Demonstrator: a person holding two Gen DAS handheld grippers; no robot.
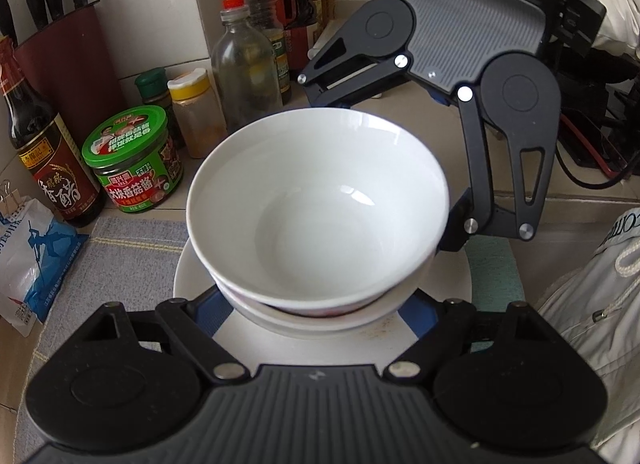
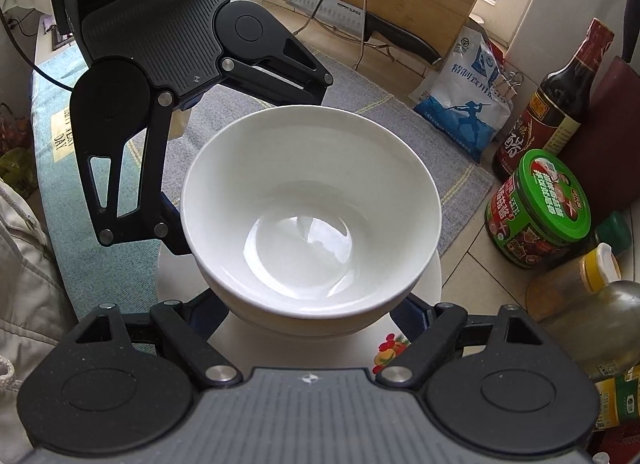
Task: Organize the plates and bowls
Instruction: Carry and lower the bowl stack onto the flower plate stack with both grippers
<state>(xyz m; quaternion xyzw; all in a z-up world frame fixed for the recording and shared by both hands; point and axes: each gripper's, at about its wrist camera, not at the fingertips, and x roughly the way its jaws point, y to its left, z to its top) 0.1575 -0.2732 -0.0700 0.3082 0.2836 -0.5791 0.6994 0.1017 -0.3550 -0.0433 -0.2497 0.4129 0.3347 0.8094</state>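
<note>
Both spread wide, the left gripper (image 1: 316,304) and right gripper (image 2: 308,308) flank the white bowl (image 1: 316,203), seemingly just nested, so retreat comes next.

The knife (image 2: 352,19) propped at the far side of the table carries the brand "SUPOR" on its blade. The white and blue bag (image 2: 464,111) reads "精制食用" at the top. The green-lidded jar (image 1: 134,159) shows "香菇酱" on its red label. The dark bottle (image 1: 48,155) at the left has "香醋" in large characters. A yellow patch on the teal cloth (image 2: 60,131) reads "DAY".
</note>
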